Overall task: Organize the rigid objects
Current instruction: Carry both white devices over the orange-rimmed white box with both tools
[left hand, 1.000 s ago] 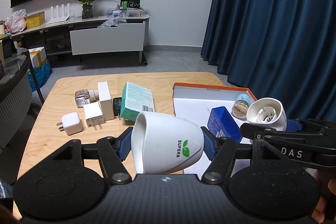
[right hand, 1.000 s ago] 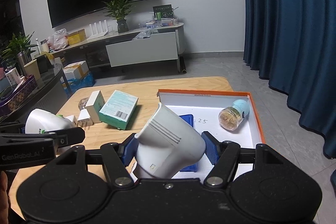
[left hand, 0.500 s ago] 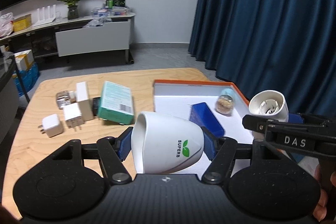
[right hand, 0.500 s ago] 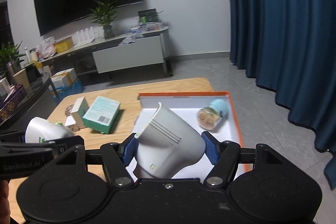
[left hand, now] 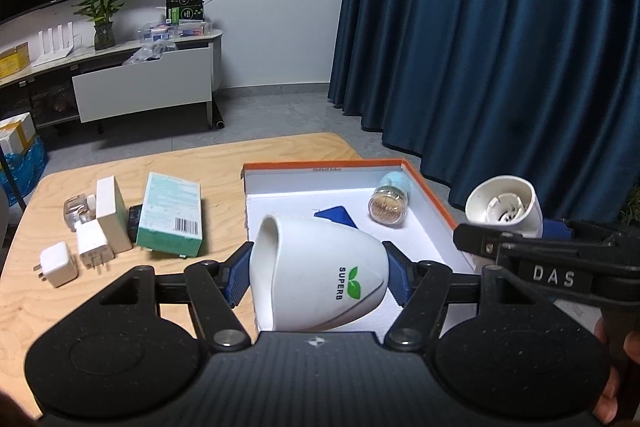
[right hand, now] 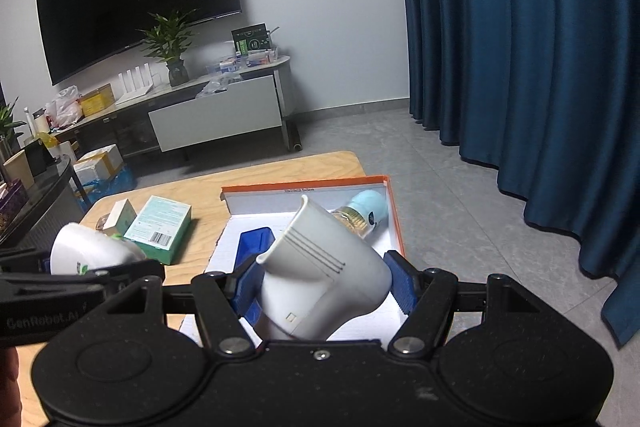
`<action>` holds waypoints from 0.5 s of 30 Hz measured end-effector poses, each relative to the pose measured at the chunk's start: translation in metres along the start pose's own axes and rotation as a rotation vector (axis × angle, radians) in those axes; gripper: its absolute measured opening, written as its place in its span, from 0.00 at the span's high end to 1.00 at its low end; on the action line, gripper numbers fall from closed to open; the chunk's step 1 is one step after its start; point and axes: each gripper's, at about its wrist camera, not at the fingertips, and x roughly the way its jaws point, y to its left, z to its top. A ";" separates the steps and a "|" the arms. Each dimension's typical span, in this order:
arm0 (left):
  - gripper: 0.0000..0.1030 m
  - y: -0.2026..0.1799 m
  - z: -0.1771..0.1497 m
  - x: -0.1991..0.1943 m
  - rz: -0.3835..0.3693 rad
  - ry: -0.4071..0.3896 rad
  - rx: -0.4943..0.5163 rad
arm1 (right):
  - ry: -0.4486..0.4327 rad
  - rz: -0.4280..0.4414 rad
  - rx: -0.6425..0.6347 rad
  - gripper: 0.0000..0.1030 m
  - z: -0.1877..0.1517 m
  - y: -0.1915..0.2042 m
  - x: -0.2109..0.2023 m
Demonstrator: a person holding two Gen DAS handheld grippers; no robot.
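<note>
The wooden table is filling the middle of the left wrist view, and the orange-rimmed box is sitting open on its right half, white floor facing up. Inside the box, a blue case is lying near the centre, partly hidden behind the held cup, and a small jar with a pale blue cap is lying on its side toward the upper right corner of the box.

At lower centre of that view the left gripper is clamping its blue pads against both sides of a white SUPERB cup — the cup is tipped on its side, mouth pointing left, hanging over the box's near left corner.

At lower centre of the right wrist view the right gripper is closing likewise on a white ribbed cup, tilted with its mouth up and left, over the box's near edge.

Left of the box, a green carton is lying flat, with a white box standing beside it — two white chargers are sitting at the frame's left
</note>
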 end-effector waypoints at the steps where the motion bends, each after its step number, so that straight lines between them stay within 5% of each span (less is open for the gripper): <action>1: 0.35 0.000 0.001 0.001 0.000 -0.002 0.000 | 0.001 0.000 -0.001 0.23 0.000 0.000 0.001; 15: 0.35 -0.004 0.019 0.021 0.002 -0.004 0.011 | 0.016 0.008 -0.012 0.23 0.003 0.000 0.018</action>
